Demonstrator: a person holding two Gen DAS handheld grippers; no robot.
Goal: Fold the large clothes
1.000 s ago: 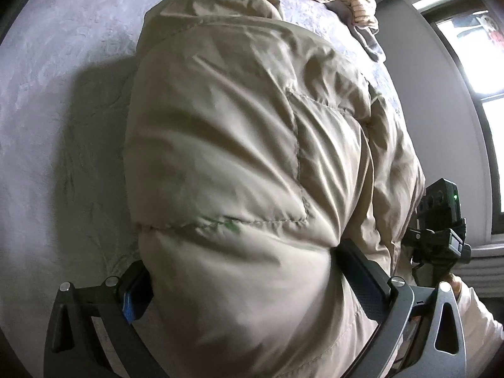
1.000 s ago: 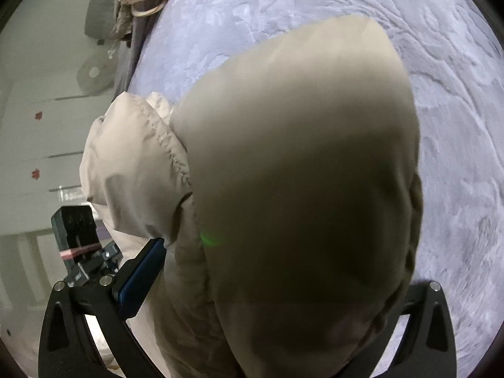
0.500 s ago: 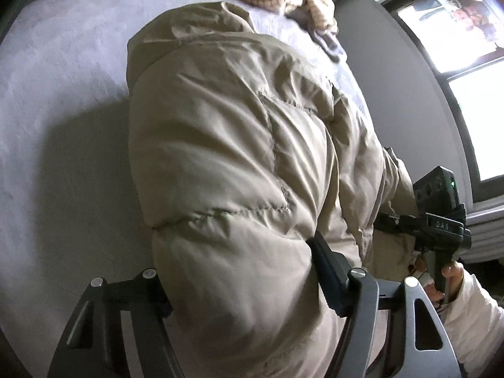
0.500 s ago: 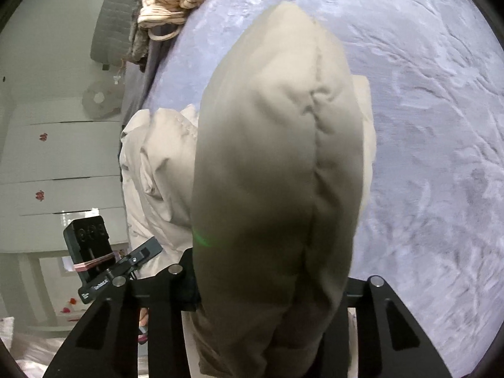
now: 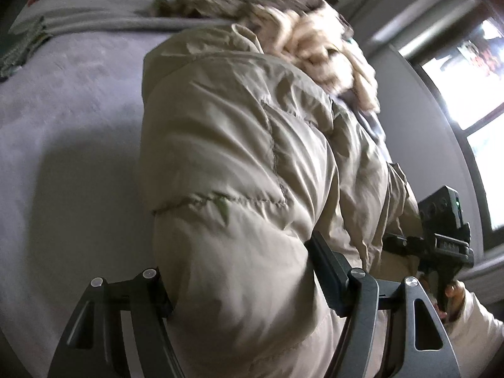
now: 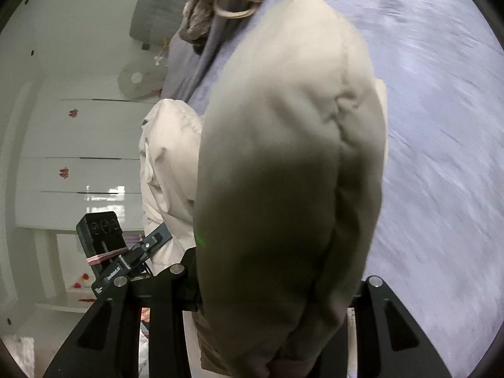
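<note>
A beige padded jacket (image 5: 239, 163) fills the middle of both wrist views, bunched into a thick, puffy fold above a grey-lilac bed cover (image 5: 72, 119). Quilting seams cross its front, and in the left wrist view its upper edge lies against a heap of cream knitted fabric (image 5: 321, 44) near the head of the bed.

The left hand-held gripper (image 5: 239, 286) stands partly closed on a fat roll of the jacket: the padding bulges between its two black fingers, and the right finger's pad presses into the cloth while the left one is sunk under the fold. Its jaws closed in earlier in the last second and have held at that width since.

The right hand-held gripper (image 6: 277, 286) grips another thick part of the same jacket, narrower than the left, with the padded cloth squeezed between its fingers and rising straight up in front of the lens. Its jaws, too, closed in earlier in that second and have held steady since.

Each gripper shows in the other's view: the right one, held in a hand (image 5: 453, 296) with a pale sleeve, sits at the jacket's far side below a bright window (image 5: 472, 72); the left one sits in the right wrist view before white cupboard doors (image 6: 78, 157). The cover behind is streaked with blur.
</note>
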